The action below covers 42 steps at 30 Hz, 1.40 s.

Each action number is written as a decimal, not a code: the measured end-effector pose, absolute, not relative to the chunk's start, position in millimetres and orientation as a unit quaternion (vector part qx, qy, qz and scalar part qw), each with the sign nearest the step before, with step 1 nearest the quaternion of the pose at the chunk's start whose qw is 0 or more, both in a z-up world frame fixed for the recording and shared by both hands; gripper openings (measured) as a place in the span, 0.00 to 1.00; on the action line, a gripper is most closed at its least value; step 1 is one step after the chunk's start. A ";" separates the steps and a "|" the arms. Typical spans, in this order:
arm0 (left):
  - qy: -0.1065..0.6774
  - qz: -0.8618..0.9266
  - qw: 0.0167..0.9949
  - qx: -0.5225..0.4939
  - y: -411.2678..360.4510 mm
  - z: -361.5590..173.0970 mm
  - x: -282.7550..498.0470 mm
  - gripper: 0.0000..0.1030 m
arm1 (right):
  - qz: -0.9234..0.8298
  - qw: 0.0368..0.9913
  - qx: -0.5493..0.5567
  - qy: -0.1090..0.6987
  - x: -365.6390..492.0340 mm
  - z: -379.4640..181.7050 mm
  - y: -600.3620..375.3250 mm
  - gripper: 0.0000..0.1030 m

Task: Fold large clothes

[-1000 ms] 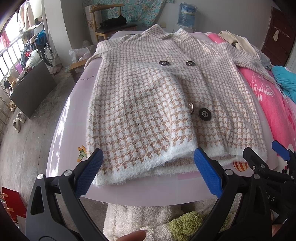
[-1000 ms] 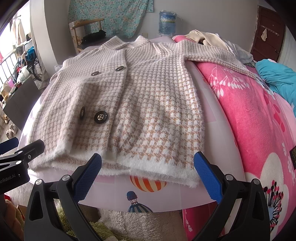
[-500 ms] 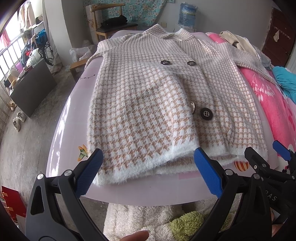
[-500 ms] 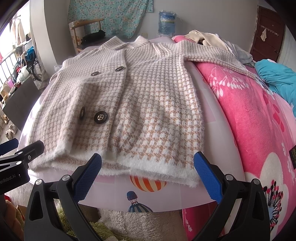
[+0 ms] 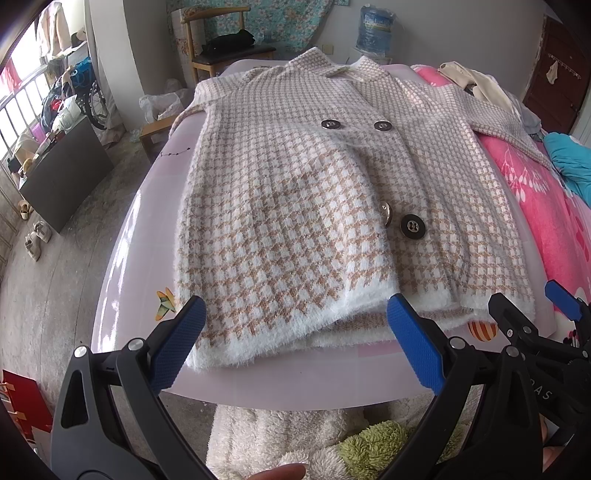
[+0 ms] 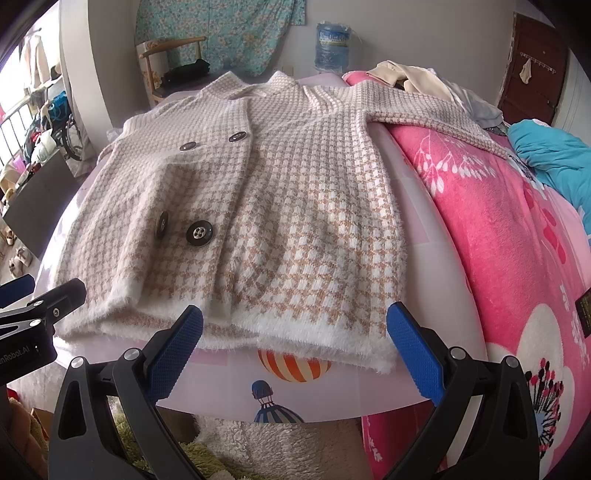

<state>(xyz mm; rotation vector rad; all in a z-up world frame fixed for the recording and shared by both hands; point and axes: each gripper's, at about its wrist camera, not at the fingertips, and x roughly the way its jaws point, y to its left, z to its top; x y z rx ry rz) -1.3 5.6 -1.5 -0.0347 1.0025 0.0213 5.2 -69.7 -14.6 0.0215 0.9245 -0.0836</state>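
A beige and white houndstooth knit coat [image 5: 295, 206] with dark buttons lies flat, front up, on a pale pink sheet [image 5: 147, 229]; it also shows in the right wrist view [image 6: 280, 221]. Its fuzzy white hem faces me. One sleeve stretches right over a pink blanket [image 6: 498, 229]. My left gripper [image 5: 295, 345] is open and empty, just short of the hem's left part. My right gripper [image 6: 295, 345] is open and empty, just short of the hem's right part. Each gripper shows at the edge of the other's view.
A wooden chair [image 5: 221, 48] and a water jug [image 5: 375, 31] stand beyond the bed. Loose clothes [image 6: 424, 85] and a teal cloth [image 6: 554, 155] lie at the far right. Fluffy textiles [image 5: 295, 435] lie below the bed edge. Floor and shoes are at the left.
Both grippers stay open. The left view has shifted very slightly; the coat has not moved.
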 end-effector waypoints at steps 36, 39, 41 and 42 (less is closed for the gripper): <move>0.480 0.027 0.877 -0.017 20.4 8.0 28.5 0.92 | -0.040 0.903 0.006 0.427 36.3 3.7 -61.8 0.94; 0.480 0.031 0.876 -0.020 23.8 11.2 36.8 0.92 | -0.035 0.908 0.003 0.417 46.0 11.9 -57.5 0.94; 0.481 0.033 0.876 -0.022 27.6 13.7 43.2 0.92 | -0.034 0.912 -0.005 0.409 53.5 18.0 -53.1 0.94; 0.481 0.034 0.876 -0.023 29.3 15.0 46.3 0.92 | -0.035 0.913 -0.011 0.406 57.9 20.6 -51.0 0.94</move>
